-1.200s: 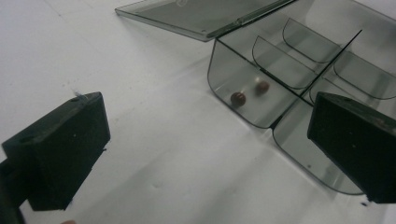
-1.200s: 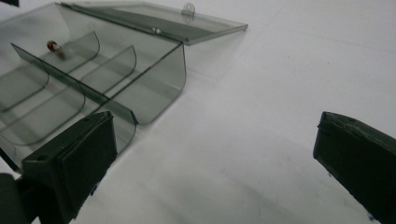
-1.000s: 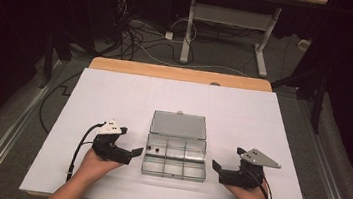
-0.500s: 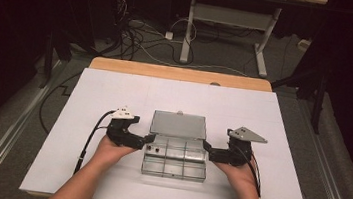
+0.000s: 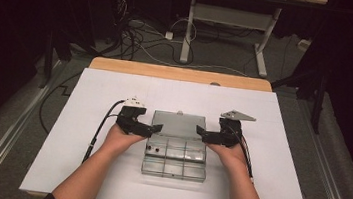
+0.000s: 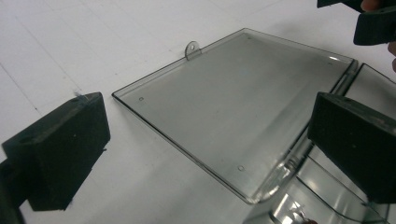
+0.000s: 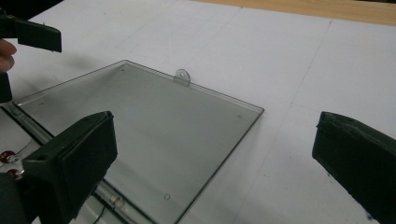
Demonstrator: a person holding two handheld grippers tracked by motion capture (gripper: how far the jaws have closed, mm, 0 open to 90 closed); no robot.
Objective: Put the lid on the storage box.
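- A clear plastic compartment box (image 5: 175, 156) lies in the middle of a white table top (image 5: 283, 157), its flat hinged lid (image 5: 177, 125) swung fully open and lying flat on the table on the far side.
- A person reaches in from the near edge holding a black two-jaw gripper in each hand, one at each side of the box, level with the hinge.
- The left gripper (image 5: 154, 127) points inward at the lid's left edge; its jaws are spread wide, holding nothing. In the left gripper view the lid (image 6: 233, 107) lies between and beyond the jaws.
- The right gripper (image 5: 202, 133) mirrors it at the lid's right edge, jaws also spread and empty, the lid's corner (image 7: 140, 135) between them.
- This matched placement suggests both tools are lined up to take the lid by its side edges, probably to fold it shut.
- A small hanging tab (image 7: 182, 76) sticks out from the lid's far edge.
- Tiny items sit in one compartment; too small to identify.
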